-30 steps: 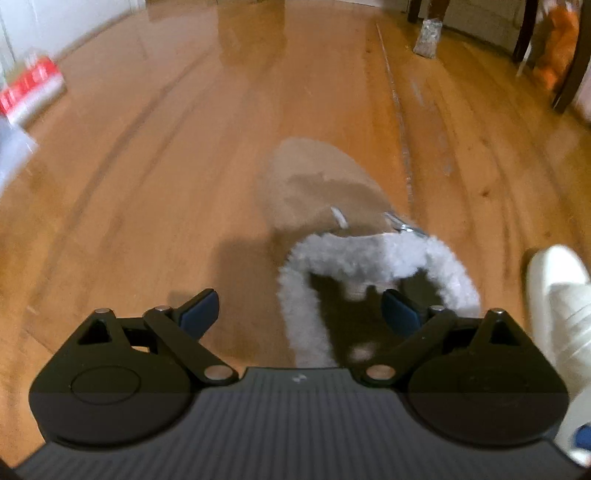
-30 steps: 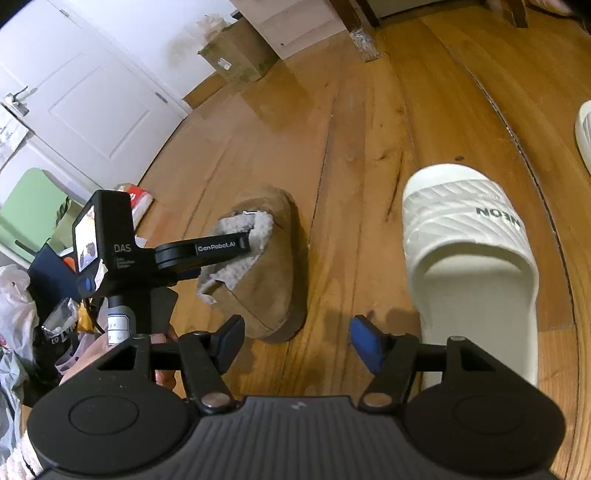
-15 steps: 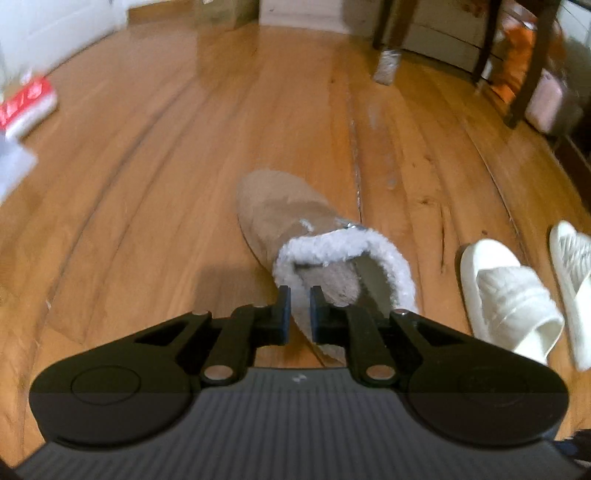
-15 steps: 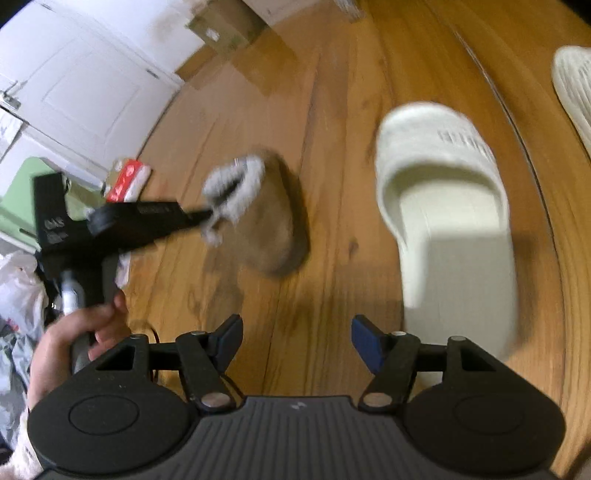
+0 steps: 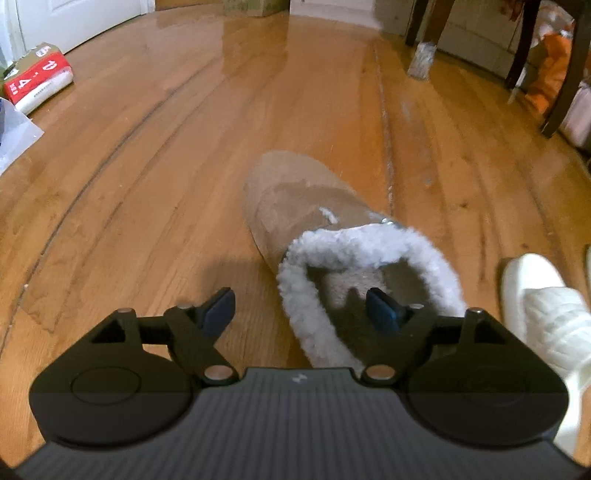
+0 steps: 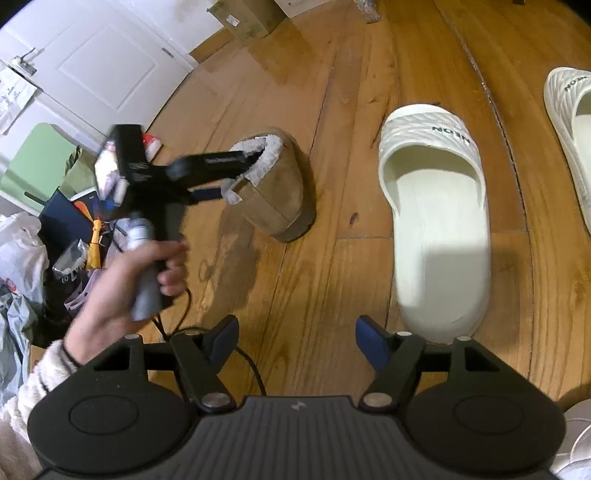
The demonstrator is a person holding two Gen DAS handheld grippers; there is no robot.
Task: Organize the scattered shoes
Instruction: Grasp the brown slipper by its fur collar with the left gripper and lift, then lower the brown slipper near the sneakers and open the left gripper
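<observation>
Released half a second ago, my left gripper [image 5: 301,312] is opening astride the tan fleece-lined suede slipper's [image 5: 314,210] collar, setting it beside the white rubber slide [image 6: 436,206]; my right gripper [image 6: 297,341] hovers wide, empty.

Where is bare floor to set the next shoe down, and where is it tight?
Free: the wide boards left of and beyond the brown slipper, up to the door, and the strip between it and the nearer white slide. Crowded: the clutter of bags by the hand, and under the chair legs.
</observation>
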